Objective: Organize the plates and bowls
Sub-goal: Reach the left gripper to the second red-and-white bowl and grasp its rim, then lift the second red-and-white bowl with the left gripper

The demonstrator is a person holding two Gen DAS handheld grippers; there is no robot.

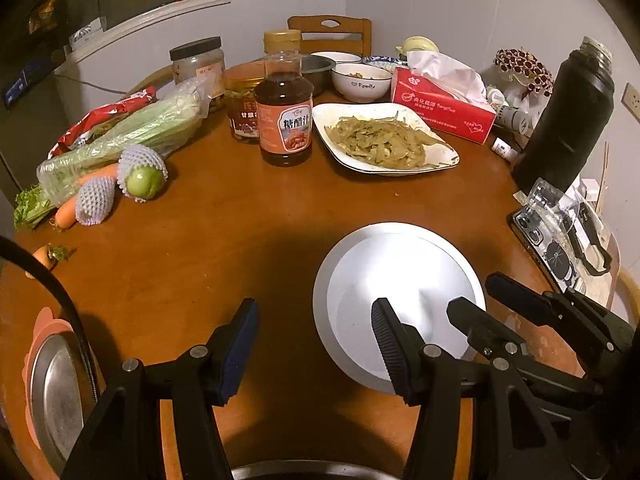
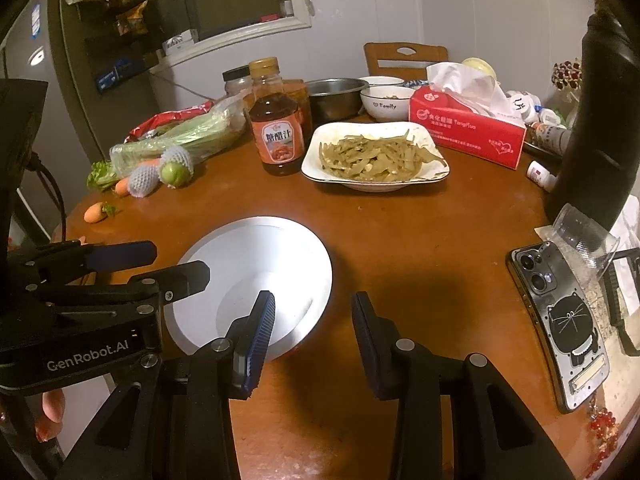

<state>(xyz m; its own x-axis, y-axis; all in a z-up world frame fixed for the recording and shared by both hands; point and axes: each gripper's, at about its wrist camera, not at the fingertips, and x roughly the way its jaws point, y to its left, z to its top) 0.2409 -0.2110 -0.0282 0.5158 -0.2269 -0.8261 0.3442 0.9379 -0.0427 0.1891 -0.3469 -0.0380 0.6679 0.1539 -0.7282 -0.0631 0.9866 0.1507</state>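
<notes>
An empty white round plate (image 1: 396,276) lies on the brown round table (image 1: 240,220); it also shows in the right wrist view (image 2: 256,256). My left gripper (image 1: 314,332) is open and empty, its right finger over the plate's near rim. My right gripper (image 2: 314,324) is open and empty, its left finger over the plate's right edge. A white plate of cooked greens (image 1: 384,138) sits further back, also in the right wrist view (image 2: 376,156). A white bowl marked "Family" (image 1: 362,82) and a steel bowl (image 2: 336,96) stand at the back. A steel plate (image 1: 54,396) lies at the left edge.
A sauce bottle (image 1: 284,108), jars (image 1: 198,66), bagged celery (image 1: 132,132), carrots and a netted fruit (image 1: 142,178) fill the left. A red tissue box (image 1: 444,106), a black flask (image 1: 568,120) and a phone (image 2: 560,320) sit on the right. A chair (image 1: 330,34) stands behind.
</notes>
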